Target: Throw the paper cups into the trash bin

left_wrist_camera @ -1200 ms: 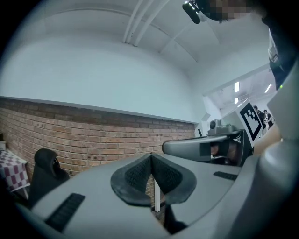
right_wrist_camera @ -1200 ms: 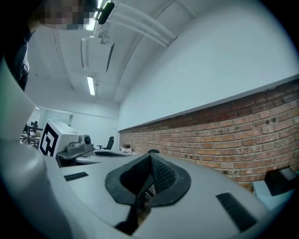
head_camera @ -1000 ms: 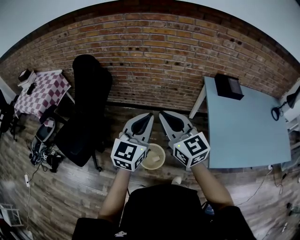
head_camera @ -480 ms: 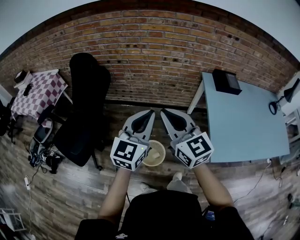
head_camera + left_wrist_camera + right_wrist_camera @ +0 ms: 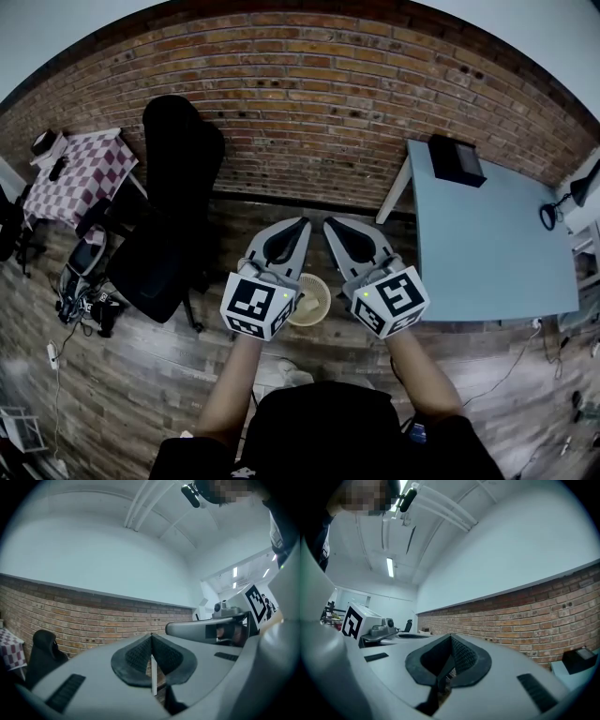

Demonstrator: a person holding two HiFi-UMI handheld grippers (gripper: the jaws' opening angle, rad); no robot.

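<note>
Left claw [image 5: 151, 644]: tips together; a thin white sliver [image 5: 153, 677] shows in the gap below, nature unclear.
Right claw [image 5: 451, 641]: tips together, nothing between.
Bin [image 5: 308, 300]: on the floor [image 5: 141, 375], directly beneath both claws.
Paper cups: none made out; bin contents unclear.
Procedure: find a cup, pinch its rim, release squarely over the bin.

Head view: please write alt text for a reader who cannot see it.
Seen from above, a person holds the left hand-held gripper and the right hand-held gripper side by side, pointing toward a brick wall; a round beige container shows between their marker cubes. A black chair stands left, a pale blue table right.
</note>
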